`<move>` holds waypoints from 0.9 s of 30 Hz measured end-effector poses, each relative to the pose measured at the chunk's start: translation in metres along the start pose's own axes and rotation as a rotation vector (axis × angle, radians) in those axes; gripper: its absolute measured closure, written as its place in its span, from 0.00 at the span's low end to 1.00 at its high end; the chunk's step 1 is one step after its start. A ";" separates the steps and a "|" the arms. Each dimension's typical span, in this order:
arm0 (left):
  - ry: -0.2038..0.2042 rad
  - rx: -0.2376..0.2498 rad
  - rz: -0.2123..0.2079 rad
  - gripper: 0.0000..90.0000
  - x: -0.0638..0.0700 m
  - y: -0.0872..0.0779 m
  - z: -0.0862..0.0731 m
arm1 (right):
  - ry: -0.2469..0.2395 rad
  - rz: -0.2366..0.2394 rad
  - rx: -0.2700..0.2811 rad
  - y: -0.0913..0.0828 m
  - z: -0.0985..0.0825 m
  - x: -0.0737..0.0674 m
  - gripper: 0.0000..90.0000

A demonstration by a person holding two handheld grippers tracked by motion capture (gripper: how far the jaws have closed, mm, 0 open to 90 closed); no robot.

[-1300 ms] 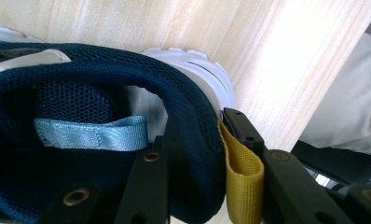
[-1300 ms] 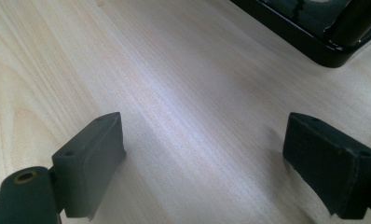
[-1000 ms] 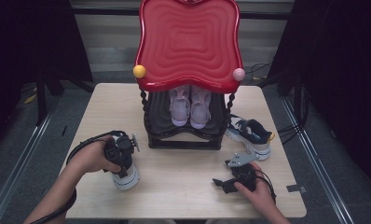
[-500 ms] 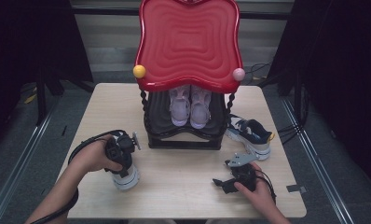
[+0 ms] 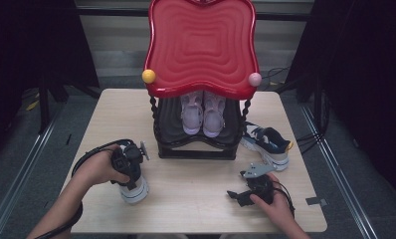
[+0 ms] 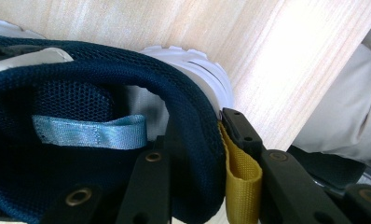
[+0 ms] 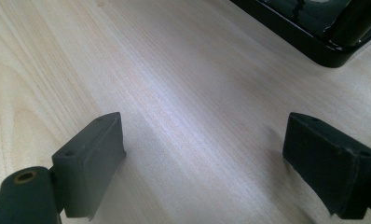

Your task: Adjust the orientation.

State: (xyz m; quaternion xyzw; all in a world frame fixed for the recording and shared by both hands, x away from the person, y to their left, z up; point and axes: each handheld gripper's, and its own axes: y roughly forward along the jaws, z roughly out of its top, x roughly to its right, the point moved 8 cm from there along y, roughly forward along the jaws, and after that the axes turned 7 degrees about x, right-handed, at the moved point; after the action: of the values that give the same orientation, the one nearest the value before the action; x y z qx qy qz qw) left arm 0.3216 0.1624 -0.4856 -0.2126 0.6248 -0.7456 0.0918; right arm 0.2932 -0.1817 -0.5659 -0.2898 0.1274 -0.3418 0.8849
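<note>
Navy shoe (image 5: 132, 186) w/ white sole sits on the table's (image 5: 196, 199) near-left part, in front & left of the rack (image 5: 196, 144). The left gripper (image 5: 128, 164) is clamped on its heel collar: in the left gripper view one jaw sits inside the shoe (image 6: 104, 154), the other outside, pressing the yellow pull tab (image 6: 242, 179) against the padded mesh; a light-blue loop (image 6: 90, 132) lies inside the collar. Jaws have just been closing a bit more on that collar. Left hand (image 5: 99, 167) wraps the gripper, cable looping back along the forearm. Right gripper (image 5: 243, 194) rests low at near-right, held by the right hand (image 5: 275, 204), jaws wide apart w/ only bare wood between them in the right gripper view (image 7: 202, 154), a corner of the rack's black base (image 7: 314, 32) at top right. Surface: pale wood-grain tabletop, square-ish, light glare. A second navy shoe (image 5: 266, 144) stands just right of the rack, near the right edge, toe toward the far left. Rack: black, twisted posts, holds a pair of pinkish-white shoes (image 5: 202, 112) on its lower shelf, toes toward the person; a glossy red wavy top (image 5: 201, 45) roofs it, w/ a yellow ball (image 5: 148, 76) at its left corner & a pink ball (image 5: 254, 79) at the right. Room: dark drapes on both sides, grey floor w/ metal rails, cables at far right. No readable writing or brand.
</note>
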 end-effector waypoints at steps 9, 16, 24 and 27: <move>0.006 -0.007 0.006 0.82 0.000 -0.005 0.002 | 0.000 0.000 0.000 0.000 0.000 0.000 0.13; 0.012 -0.009 0.014 0.82 0.002 -0.016 0.001 | 0.001 0.000 0.000 0.000 0.000 0.000 0.13; 0.012 -0.004 0.016 0.82 0.005 -0.032 0.001 | 0.004 0.000 0.001 0.000 0.000 0.000 0.13; 0.024 -0.002 -0.002 0.82 0.006 -0.038 0.003 | 0.004 0.000 0.001 0.000 0.000 0.000 0.13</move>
State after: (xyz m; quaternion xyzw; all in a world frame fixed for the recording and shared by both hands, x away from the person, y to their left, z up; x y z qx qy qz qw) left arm 0.3222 0.1652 -0.4469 -0.2043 0.6263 -0.7477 0.0834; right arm 0.2931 -0.1814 -0.5658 -0.2886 0.1289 -0.3425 0.8847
